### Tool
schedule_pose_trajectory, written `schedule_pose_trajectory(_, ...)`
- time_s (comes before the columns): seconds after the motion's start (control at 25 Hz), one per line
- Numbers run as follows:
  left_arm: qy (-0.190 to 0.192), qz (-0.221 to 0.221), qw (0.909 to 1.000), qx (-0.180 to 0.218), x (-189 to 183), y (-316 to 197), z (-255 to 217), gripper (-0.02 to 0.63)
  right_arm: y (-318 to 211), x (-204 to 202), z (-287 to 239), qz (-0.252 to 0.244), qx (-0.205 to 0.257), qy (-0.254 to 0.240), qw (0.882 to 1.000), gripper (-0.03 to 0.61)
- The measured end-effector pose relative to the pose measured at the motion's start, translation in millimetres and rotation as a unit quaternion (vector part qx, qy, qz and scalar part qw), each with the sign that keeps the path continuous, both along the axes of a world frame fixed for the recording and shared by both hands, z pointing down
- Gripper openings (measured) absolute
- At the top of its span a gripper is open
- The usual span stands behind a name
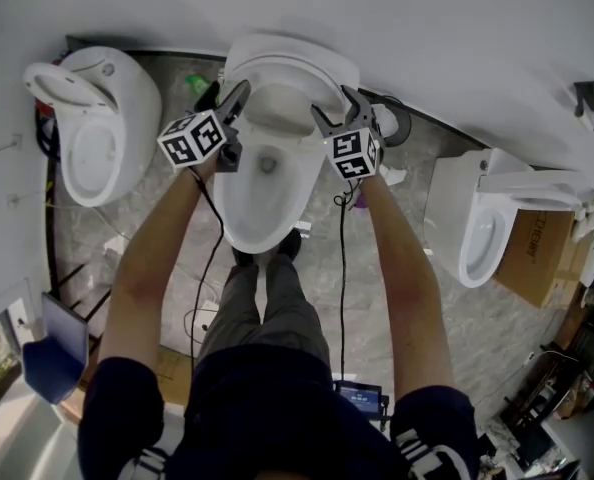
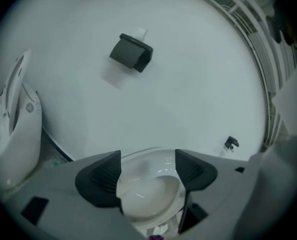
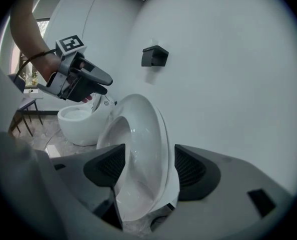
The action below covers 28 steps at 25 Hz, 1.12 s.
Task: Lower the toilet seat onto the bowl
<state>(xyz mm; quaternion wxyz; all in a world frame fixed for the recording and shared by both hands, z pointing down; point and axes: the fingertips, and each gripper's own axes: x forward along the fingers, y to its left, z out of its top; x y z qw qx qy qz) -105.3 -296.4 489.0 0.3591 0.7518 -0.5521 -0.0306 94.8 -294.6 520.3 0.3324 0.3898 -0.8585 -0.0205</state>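
Inside spread right claw (image 3: 148, 158): toilet seat (image 3: 138, 126) near-upright, long axis vertical; left claw (image 2: 147, 160) spread, empty

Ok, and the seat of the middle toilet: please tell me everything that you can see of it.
The toilet seat is a glossy white oval, plastic by its look, joined at the back of the middle bowl. It stands raised, near upright, close to the white wall, not yet lowered. Its right edge lies between the right gripper's fingers; whether they press on it I cannot tell. The left gripper is open at its left edge.
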Motion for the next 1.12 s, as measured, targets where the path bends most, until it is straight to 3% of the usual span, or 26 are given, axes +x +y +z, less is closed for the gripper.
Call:
schedule_pose_trajectory(0.16, 0.072, -0.028, 0.9968, -0.022, -4, -9, 4, 0.348, -3, 2, 8, 0.004, -0.008, 0.004, 1.0, 0.313)
schedule_pose_trajectory(0.6, 0.164, -0.045, 0.9838, -0.058, -2, -17, 17, 0.348, -4, 1, 22, -0.004, -0.018, 0.025, 1.0, 0.307)
schedule_pose_trajectory(0.72, 0.21, -0.063, 0.9728, -0.074, -4, -18, 21, 0.348, -4, 1, 23, -0.004, -0.017, 0.03, 0.999, 0.301)
schedule_pose_trajectory(0.92, 0.291, -0.092, 0.9465, -0.103, -8, -22, 31, 0.348, -5, -1, 26, -0.011, -0.014, 0.037, 0.999, 0.299)
schedule_pose_trajectory(1.12, 0.332, -0.107, 0.9293, -0.122, -8, -30, 41, 0.347, -6, -1, 28, -0.014, -0.004, 0.046, 0.999, 0.288)
